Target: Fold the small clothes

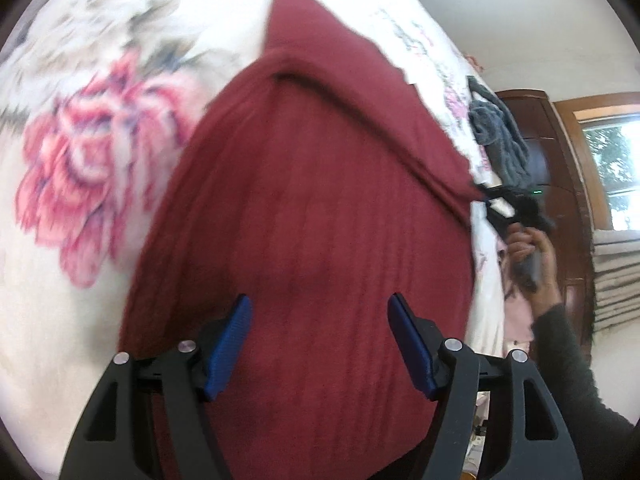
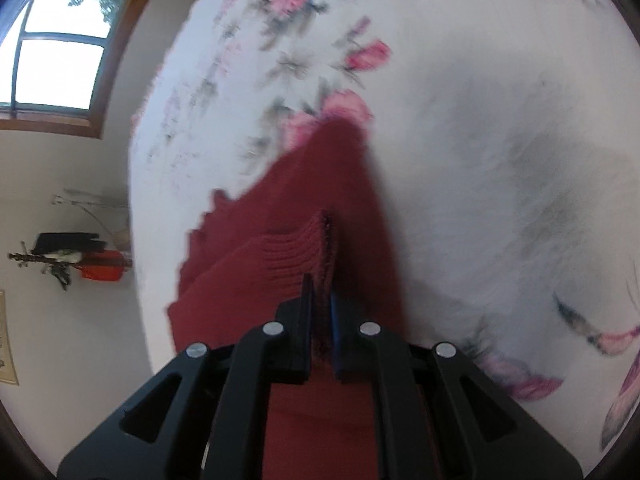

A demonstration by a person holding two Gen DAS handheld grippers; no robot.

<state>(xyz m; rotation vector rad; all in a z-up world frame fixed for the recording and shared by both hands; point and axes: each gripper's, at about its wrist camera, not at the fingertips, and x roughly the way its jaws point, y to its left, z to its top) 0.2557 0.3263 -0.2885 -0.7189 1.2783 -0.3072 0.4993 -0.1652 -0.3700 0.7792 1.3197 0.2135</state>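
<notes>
A dark red ribbed knit garment (image 1: 304, 208) lies on a white bedspread with pink flowers (image 1: 80, 168). My left gripper (image 1: 320, 308) hovers open just over the garment's near part, blue pads spread wide with nothing between them. At the garment's right corner the right gripper (image 1: 484, 196) shows small, held by a person's hand (image 1: 528, 248). In the right wrist view, my right gripper (image 2: 320, 288) is shut on a ribbed edge of the red garment (image 2: 288, 248), which stretches away over the bedspread (image 2: 480, 160).
A grey garment (image 1: 500, 140) lies heaped at the bed's far right edge. Beyond it stand a brown wooden wardrobe (image 1: 560, 168) and a window (image 1: 616, 156). The right wrist view shows a window (image 2: 60, 52) and a red object (image 2: 102, 266) by the wall.
</notes>
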